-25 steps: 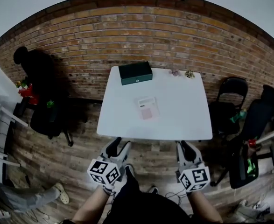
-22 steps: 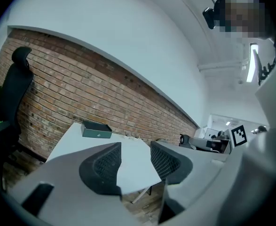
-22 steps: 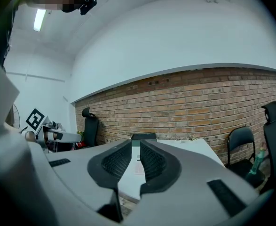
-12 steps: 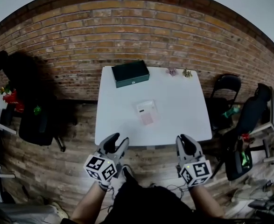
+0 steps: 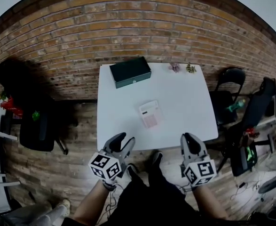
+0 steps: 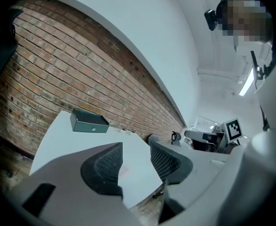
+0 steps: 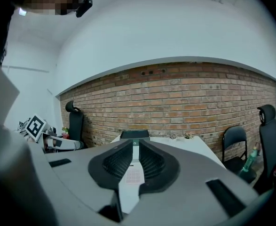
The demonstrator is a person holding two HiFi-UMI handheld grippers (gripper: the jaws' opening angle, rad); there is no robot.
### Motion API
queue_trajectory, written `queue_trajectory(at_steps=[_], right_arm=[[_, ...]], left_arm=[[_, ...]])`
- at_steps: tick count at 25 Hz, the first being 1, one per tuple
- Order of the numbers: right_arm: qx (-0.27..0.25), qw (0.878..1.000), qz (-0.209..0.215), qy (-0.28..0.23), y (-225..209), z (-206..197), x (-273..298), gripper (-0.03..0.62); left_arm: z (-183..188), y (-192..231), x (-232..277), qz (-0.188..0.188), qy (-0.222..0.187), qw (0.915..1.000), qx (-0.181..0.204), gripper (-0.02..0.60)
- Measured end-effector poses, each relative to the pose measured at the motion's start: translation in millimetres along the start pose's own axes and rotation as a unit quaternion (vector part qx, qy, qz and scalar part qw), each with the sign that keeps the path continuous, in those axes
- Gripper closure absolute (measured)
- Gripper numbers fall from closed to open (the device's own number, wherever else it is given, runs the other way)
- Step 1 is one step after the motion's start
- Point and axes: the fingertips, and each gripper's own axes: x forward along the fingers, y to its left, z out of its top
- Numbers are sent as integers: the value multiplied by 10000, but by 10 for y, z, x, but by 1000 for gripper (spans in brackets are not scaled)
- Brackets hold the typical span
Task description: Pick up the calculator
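Observation:
The calculator point(image 5: 150, 113), white with a pink lower half, lies flat near the middle of the white table point(image 5: 185, 107). Both grippers hang short of the table's near edge, apart from it. My left gripper point(image 5: 122, 142) is at the front left, its jaws open and empty. My right gripper point(image 5: 190, 139) is at the front right, its jaws a narrow gap apart and empty. Between the jaws the calculator point(image 6: 124, 170) shows in the left gripper point(image 6: 135, 145) view. The right gripper point(image 7: 134, 144) view shows the calculator point(image 7: 134, 174) likewise.
A dark green box point(image 5: 130, 71) sits at the table's far left corner, and two small trinkets point(image 5: 182, 68) at the far edge. A brick wall point(image 5: 138, 27) stands behind. Black chairs point(image 5: 227, 86) stand to the right, another chair point(image 5: 34, 126) to the left. The floor is wood.
The view has closed in on the table. Both grippers have come forward to just short of its near edge. The calculator and the box have not moved.

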Motion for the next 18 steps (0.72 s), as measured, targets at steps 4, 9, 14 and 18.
queue_trajectory(at_steps=[4, 9, 14, 18], right_arm=[[120, 9998, 134, -115, -164, 36, 243, 549], [269, 9983, 398, -322, -431, 235, 567, 551], [359, 9961, 688, -423, -770, 389, 899, 557], [450, 9949, 828, -355, -1079, 373, 1121, 560]], left_arm=[[26, 120, 221, 112, 128, 9998, 40, 399], [131, 274, 543, 168, 245, 9995, -116, 399], [218, 560, 972, 410, 335, 9983, -262, 399], [206, 784, 1311, 605, 394, 9962, -495, 399]])
